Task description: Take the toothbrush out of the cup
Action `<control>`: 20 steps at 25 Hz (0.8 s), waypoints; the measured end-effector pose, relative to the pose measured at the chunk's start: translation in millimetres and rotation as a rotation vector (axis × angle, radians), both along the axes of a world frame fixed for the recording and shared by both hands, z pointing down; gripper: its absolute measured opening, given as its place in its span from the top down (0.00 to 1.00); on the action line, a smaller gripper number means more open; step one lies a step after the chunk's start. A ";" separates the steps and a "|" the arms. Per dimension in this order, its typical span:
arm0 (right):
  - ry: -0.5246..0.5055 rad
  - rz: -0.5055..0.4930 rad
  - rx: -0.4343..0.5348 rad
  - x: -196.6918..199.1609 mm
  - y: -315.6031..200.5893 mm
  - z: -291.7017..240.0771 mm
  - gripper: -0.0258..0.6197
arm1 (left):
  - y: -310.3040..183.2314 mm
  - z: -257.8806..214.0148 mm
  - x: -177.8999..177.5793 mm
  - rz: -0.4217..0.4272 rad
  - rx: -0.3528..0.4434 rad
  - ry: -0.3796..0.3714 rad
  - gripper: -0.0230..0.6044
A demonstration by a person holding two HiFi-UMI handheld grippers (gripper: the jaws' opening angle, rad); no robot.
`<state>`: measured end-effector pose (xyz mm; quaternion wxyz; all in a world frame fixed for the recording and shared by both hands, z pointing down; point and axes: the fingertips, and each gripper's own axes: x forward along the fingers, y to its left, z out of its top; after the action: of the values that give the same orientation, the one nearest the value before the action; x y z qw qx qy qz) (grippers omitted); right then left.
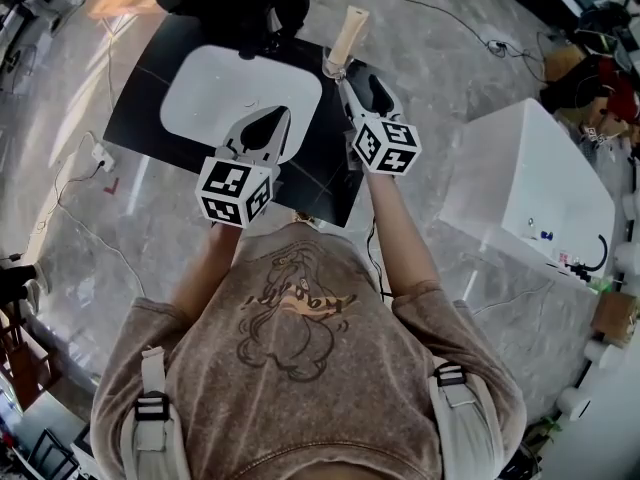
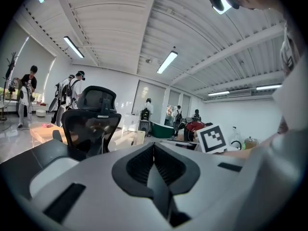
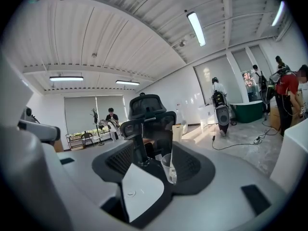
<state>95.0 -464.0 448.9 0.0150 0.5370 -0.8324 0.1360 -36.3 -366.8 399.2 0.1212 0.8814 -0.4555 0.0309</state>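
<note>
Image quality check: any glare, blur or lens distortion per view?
Head view: fisheye bend, bright sheen on the glossy floor. Left gripper view: black corners, ceiling light blown out. Right gripper view: clear cup faint against its dark backdrop.

Your brown short-sleeved T-shirt carries a line drawing; pale straps have black buckles. Your left hand-held gripper and right hand-held gripper are grey, with black-and-white marker cubes.

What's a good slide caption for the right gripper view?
Right claw, open, frames a clear cup, with a black office chair beyond.
</note>
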 end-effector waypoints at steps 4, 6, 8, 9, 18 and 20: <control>0.027 0.010 -0.035 3.0 -45.5 17.3 0.57 | -1.4 3.2 -0.1 -0.012 -0.010 0.001 0.94; 0.045 0.021 -0.057 6.6 -69.0 27.2 0.57 | -1.7 4.5 -0.4 -0.017 -0.015 -0.001 0.94; 0.056 0.029 -0.083 10.0 -91.0 37.2 0.57 | -2.2 6.9 -0.9 -0.021 -0.023 -0.004 0.94; 0.062 0.027 -0.095 10.6 -100.9 41.9 0.56 | -2.8 8.3 -1.0 -0.022 -0.027 -0.006 0.94; 0.117 0.008 -0.192 7.0 -161.5 82.5 0.54 | -18.0 21.0 -5.6 -0.031 -0.053 -0.025 0.94; 0.121 0.005 -0.204 5.5 -168.7 87.9 0.54 | -22.0 24.1 -7.7 -0.036 -0.062 -0.027 0.94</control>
<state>100.5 -632.7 536.8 0.1191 0.5419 -0.8106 0.1873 -44.0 -388.8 423.3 0.1427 0.8684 -0.4717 0.0544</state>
